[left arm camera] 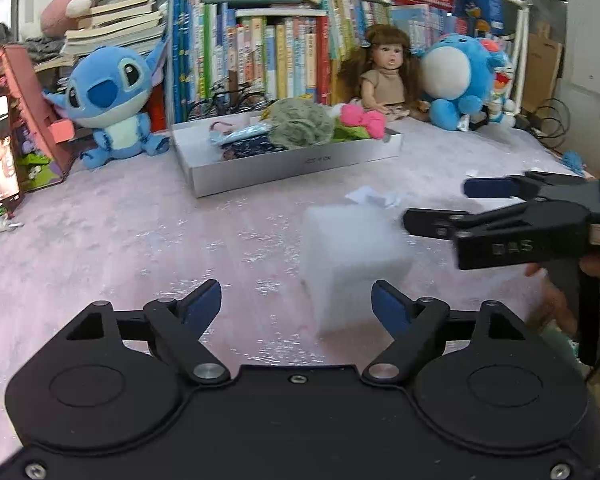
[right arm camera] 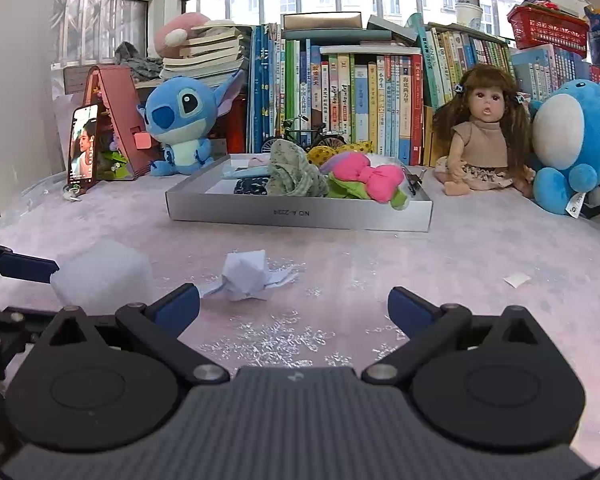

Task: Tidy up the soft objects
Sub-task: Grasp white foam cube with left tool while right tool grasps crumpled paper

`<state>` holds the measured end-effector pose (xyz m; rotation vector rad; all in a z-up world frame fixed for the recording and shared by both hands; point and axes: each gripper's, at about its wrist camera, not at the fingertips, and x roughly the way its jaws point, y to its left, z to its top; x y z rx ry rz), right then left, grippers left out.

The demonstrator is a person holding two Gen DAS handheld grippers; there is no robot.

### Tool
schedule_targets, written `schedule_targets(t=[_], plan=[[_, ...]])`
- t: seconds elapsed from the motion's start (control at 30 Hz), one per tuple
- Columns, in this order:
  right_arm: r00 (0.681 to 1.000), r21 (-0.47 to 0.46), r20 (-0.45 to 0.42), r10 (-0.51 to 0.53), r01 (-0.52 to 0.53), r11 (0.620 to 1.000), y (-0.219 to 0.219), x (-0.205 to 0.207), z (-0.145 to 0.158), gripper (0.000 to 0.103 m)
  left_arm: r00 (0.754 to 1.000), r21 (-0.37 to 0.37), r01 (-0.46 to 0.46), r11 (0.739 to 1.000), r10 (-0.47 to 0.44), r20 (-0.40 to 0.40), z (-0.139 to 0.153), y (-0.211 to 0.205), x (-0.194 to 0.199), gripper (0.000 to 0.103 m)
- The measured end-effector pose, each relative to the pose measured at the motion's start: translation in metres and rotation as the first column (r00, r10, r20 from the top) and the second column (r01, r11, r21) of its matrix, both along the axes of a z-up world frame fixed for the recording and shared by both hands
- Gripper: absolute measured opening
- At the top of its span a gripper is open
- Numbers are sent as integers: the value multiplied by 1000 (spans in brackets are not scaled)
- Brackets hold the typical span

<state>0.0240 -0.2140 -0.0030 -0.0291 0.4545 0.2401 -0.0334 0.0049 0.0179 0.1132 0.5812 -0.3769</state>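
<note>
White foam block point(left arm camera: 354, 264), centre-right of frame on the pink surface point(left arm camera: 120, 240): likely featherlight, squashy. Best pinched across opposite flat sides, gently. Left hand-held gripper point(left arm camera: 297, 306) wide open, empty, block just ahead; right hand-held gripper point(right arm camera: 294, 307) likewise spread, holding nothing.

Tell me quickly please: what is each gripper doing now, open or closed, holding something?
Left gripper: open, holding nothing; the white foam block sits just ahead of its fingers.
Right gripper: open, holding nothing.

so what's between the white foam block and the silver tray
Only the crumpled white paper lies between foam block and tray, clearest in the right wrist view.
</note>
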Motion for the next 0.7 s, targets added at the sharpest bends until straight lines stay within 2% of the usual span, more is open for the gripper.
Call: schedule_targets(t=[0.1, 0.23, 0.33, 0.4, 0.47, 0.57, 0.7], plan=[[1000, -6, 1, 1, -1, 1000, 2, 2, 1, 103, 1000, -7, 25, 1000, -25, 7, -1, -7, -5, 84], [1000, -3, -5, 0, 0, 1000, 3, 6, 1, 103, 1000, -12, 10, 1000, -10, 16, -7, -21, -4, 83], [1000, 2, -10, 1, -1, 1000, 2, 9, 3, 103, 1000, -7, 3, 1000, -2, 19, -12, -30, 0, 72], [1000, 6, -14, 3, -2, 1000, 1, 12, 4, 103, 1000, -10, 1, 1000, -1, 9, -14, -34, 4, 55], [1000, 10, -18, 4, -4, 1000, 0, 14, 5, 103, 1000, -24, 0, 1000, 0, -15, -15, -34, 8, 46], [1000, 9, -20, 6, -6, 1000, 0, 16, 5, 103, 1000, -43, -12, 999, 11, -13, -12, -28, 9, 44], [1000, 3, -28, 12, -12, 1000, 3, 20, 4, 103, 999, -28, -37, 999, 38, 18, -5, -20, 10, 44]])
